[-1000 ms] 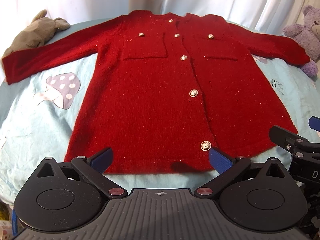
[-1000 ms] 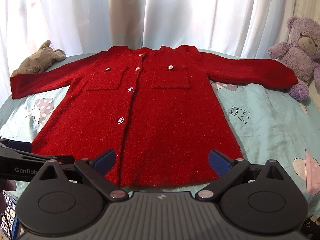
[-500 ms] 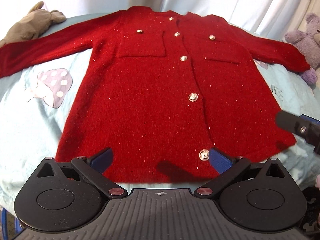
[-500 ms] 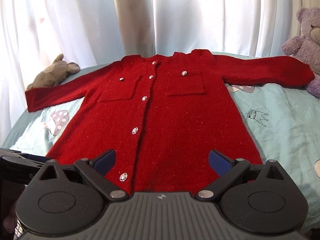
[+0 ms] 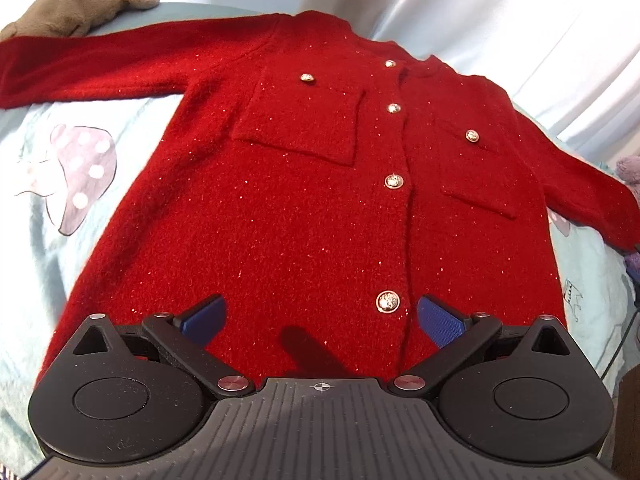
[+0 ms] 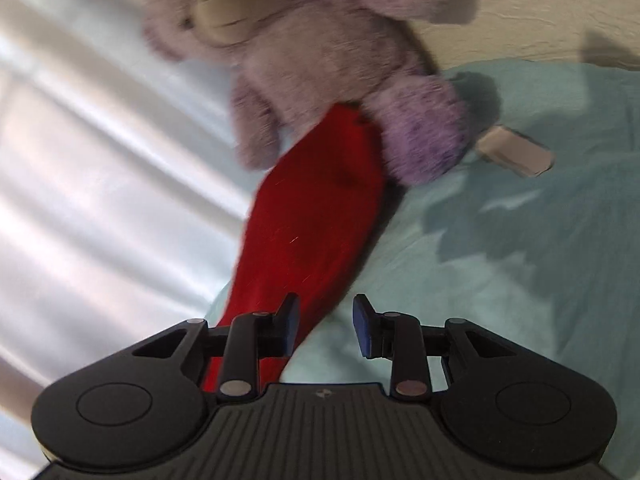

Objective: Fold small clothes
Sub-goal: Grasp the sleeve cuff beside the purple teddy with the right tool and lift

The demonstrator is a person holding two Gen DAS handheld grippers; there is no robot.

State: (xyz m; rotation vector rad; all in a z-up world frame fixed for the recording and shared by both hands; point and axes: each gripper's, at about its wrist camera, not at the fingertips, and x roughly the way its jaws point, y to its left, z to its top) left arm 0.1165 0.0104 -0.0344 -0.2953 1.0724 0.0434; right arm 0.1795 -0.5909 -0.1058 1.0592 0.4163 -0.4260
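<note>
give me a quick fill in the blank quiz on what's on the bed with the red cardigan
1. The red cardigan lies flat with its front facing ____.
2. The right gripper points along a red sleeve whose cuff ends against a purple ____.
3. The sheet left of the cardigan shows a printed ____.
4. The left gripper is ____.

Missing words: up; teddy bear; mushroom; open

Left gripper (image 5: 320,318) wide open over red cardigan (image 5: 304,208) hem, spread flat on bedsheet (image 5: 36,208); grey plush toy (image 5: 84,4) far ahead-left.
</note>
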